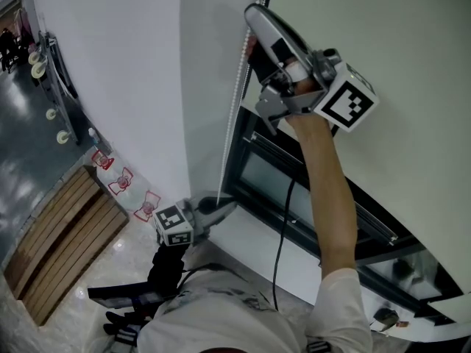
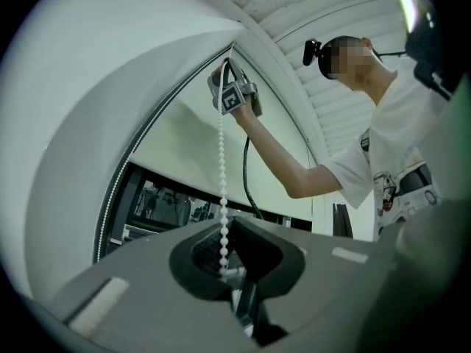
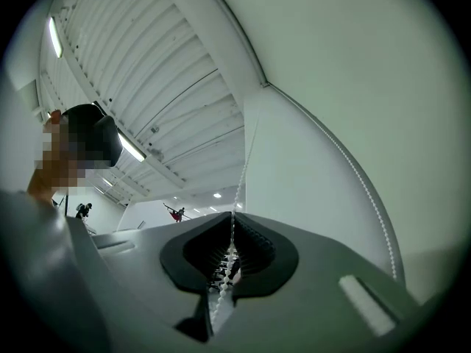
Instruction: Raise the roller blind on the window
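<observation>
**Beside the window, both claws on the cord**

Beside the dark window frame (image 1: 274, 147), the roller blind (image 1: 412, 28) hung low over the glass, with only a strip of pane showing beneath its bottom edge. The white bead chain (image 1: 235, 100) ran straight down the blind's left side, against the white wall (image 1: 125, 72). High on it, the right gripper (image 1: 252, 15) pointed upward on a raised arm, its jaws closed tight with the beads pinched between the pads. Well below, near the sill, the left gripper (image 1: 227, 204) was likewise closed on the same chain, which stretched taut between the two.
</observation>
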